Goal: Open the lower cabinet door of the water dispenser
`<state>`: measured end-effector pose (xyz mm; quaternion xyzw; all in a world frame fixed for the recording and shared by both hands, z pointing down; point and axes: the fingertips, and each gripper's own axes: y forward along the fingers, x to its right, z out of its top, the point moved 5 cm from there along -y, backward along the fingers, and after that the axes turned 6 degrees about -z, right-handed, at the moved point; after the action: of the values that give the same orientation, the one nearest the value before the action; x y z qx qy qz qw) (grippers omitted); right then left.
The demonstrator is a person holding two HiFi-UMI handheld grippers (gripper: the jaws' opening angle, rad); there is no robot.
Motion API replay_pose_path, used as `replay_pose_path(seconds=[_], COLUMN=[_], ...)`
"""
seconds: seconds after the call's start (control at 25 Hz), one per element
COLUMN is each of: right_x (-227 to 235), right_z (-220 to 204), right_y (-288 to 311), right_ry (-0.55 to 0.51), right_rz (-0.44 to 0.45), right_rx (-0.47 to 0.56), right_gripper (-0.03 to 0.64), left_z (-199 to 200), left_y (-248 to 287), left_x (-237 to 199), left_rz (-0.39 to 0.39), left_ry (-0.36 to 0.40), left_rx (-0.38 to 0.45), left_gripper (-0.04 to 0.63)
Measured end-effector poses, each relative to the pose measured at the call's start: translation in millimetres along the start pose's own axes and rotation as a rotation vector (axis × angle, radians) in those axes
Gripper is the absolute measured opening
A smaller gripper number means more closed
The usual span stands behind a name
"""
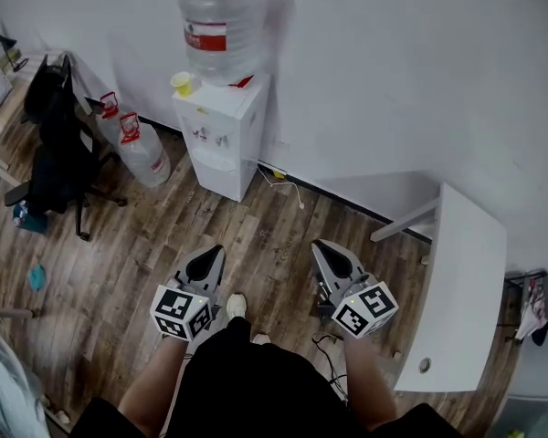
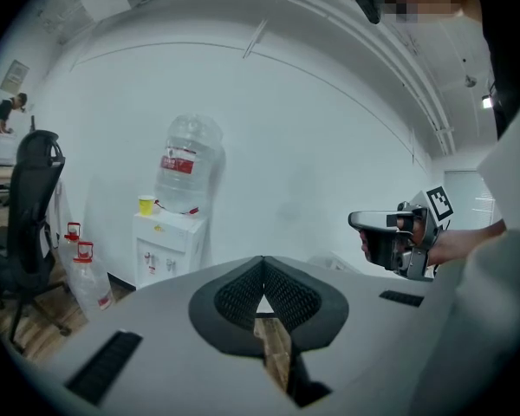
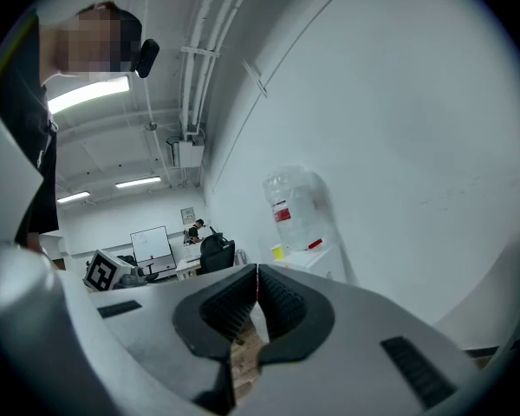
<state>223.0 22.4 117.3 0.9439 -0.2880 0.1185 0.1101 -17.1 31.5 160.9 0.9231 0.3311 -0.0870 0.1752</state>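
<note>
A white water dispenser [image 1: 222,135] stands against the far wall with a large clear bottle [image 1: 221,26] on top and a yellow cup [image 1: 183,83] beside it. Its lower cabinet door [image 1: 214,177] is closed. My left gripper [image 1: 206,263] and right gripper [image 1: 333,259] hover side by side over the wood floor, well short of the dispenser, both shut and holding nothing. The dispenser [image 2: 167,248] sits left of centre in the left gripper view, beyond the jaw tips, and the right gripper [image 2: 390,239] shows at the right. In the right gripper view the dispenser [image 3: 316,263] is right of centre.
Two spare water jugs [image 1: 143,151] stand left of the dispenser, next to a black office chair [image 1: 59,144]. A white table [image 1: 458,290] juts out at the right. A cable [image 1: 283,182] trails along the floor by the wall.
</note>
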Motion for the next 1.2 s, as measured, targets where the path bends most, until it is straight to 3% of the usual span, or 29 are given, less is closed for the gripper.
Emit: replay_pose_path(seconds=[0.24, 0.44, 0.88, 1.2], right_x=[-2, -8, -4, 10], right_z=[8, 12, 5, 3], right_y=[43, 75, 113, 145], right_ry=[-0.028, -0.038, -0.014, 0.001], right_rz=[-0.005, 0.004, 0.013, 0.068], right_rx=[-0.003, -0.006, -0.047, -0.064], right_gripper=[0.023, 0.023, 0.023, 0.023], left_z=[18, 21, 13, 11], left_y=[8, 11, 13, 25], left_x=[-42, -75, -111, -123], left_rz=[-0.039, -0.049, -0.015, 0.038], left_ry=[-0.018, -0.002, -0.036, -0.061], left_rx=[0.040, 0.019, -0.001, -0.003], left_gripper=[0.014, 0.014, 0.014, 0.014])
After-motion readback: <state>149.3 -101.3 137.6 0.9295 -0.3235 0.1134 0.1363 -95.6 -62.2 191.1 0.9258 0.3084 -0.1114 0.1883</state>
